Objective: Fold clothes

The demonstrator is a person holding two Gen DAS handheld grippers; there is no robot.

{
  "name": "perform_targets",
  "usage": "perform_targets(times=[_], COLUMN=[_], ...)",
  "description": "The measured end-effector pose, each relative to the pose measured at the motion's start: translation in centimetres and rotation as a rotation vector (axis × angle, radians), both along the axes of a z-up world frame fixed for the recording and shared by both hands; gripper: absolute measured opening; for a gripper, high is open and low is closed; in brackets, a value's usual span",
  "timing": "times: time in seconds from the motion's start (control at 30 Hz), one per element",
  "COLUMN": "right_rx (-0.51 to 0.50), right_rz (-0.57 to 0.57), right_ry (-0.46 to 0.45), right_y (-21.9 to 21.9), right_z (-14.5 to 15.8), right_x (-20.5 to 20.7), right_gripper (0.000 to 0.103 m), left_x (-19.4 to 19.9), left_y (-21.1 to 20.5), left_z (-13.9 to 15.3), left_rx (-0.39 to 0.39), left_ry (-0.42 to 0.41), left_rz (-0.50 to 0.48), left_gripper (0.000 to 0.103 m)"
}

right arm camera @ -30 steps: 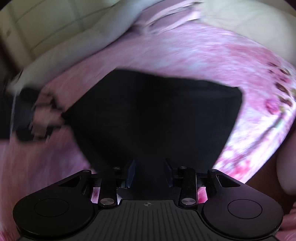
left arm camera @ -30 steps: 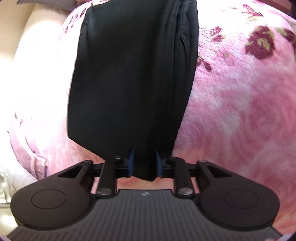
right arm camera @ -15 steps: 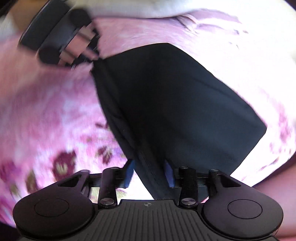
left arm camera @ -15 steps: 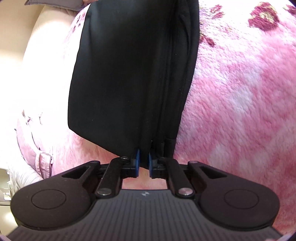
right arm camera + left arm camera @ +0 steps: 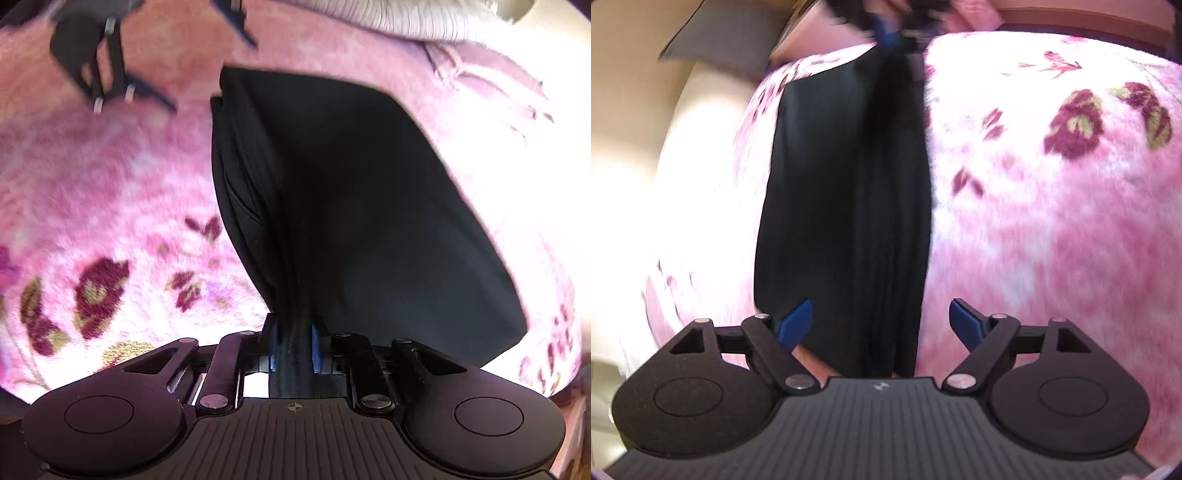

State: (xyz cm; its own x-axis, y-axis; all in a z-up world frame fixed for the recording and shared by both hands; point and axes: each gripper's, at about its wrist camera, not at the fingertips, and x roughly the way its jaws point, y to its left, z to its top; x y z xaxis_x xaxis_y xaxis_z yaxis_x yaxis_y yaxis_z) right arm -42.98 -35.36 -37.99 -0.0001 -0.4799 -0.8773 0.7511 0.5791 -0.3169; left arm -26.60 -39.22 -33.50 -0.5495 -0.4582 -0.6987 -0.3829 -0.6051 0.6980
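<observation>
A black folded garment point(image 5: 846, 206) lies as a long strip on a pink flowered blanket point(image 5: 1052, 229). My left gripper point(image 5: 882, 321) is at its near end, jaws opening wide. The cloth lies between the blue pads point(image 5: 798, 321) but does not touch them. In the right wrist view the same garment point(image 5: 369, 206) spreads ahead, and my right gripper point(image 5: 293, 347) is closing, its pads pinching a bunched edge of the cloth. Each gripper appears blurred in the other's view: the right gripper point(image 5: 894, 22) at the garment's far end, the left gripper point(image 5: 110, 62) at the top left.
A grey cushion point(image 5: 720, 37) and a cream surface point(image 5: 683, 129) lie past the blanket's left edge. A wooden board point(image 5: 1071, 22) runs along the far side. A pale ribbed cloth point(image 5: 406, 18) rests beyond the garment in the right wrist view.
My left gripper has let go of the garment's end and opened wide. My right gripper, open around the folded edge before, has shut on it.
</observation>
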Motion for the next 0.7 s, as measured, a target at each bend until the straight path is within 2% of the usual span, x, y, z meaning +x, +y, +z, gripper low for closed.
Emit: perform_targets(times=[0.07, 0.2, 0.23, 0.27, 0.37, 0.5, 0.63, 0.7], right_rx=[-0.019, -0.022, -0.017, -0.010, -0.011, -0.022, -0.019, -0.020], right_rz=[0.002, -0.001, -0.001, -0.002, -0.009, -0.032, -0.050, -0.055], right_ry=[-0.004, -0.012, -0.012, -0.014, 0.013, 0.055, 0.046, 0.032], right_y=[0.1, 0.2, 0.3, 0.4, 1.8, 3.1, 3.1, 2.5], right_z=[1.3, 2.3, 2.1, 1.9, 1.2, 0.2, -0.4, -0.9], right_x=[-0.3, -0.6, -0.6, -0.5, -0.5, 0.2, 1.2, 1.6], right_gripper=[0.014, 0.012, 0.012, 0.011, 0.012, 0.014, 0.034, 0.037], left_x=[-0.9, -3.0, -3.2, -3.5, -3.8, -5.4, -6.1, -6.5], left_y=[-0.1, -0.8, -1.1, -1.5, -2.3, -4.3, -5.0, -4.8], left_z=[-1.7, -4.6, -4.5, -4.3, -3.6, -2.0, -1.6, -1.3], left_rx=[-0.030, -0.065, -0.046, -0.029, 0.039, 0.180, 0.214, 0.220], left_ry=[-0.009, -0.040, -0.038, -0.050, -0.065, -0.093, -0.129, -0.137], left_rz=[-0.005, 0.047, 0.059, 0.077, 0.107, 0.189, 0.183, 0.186], left_gripper=[0.079, 0.078, 0.065, 0.037, 0.030, 0.028, 0.028, 0.027])
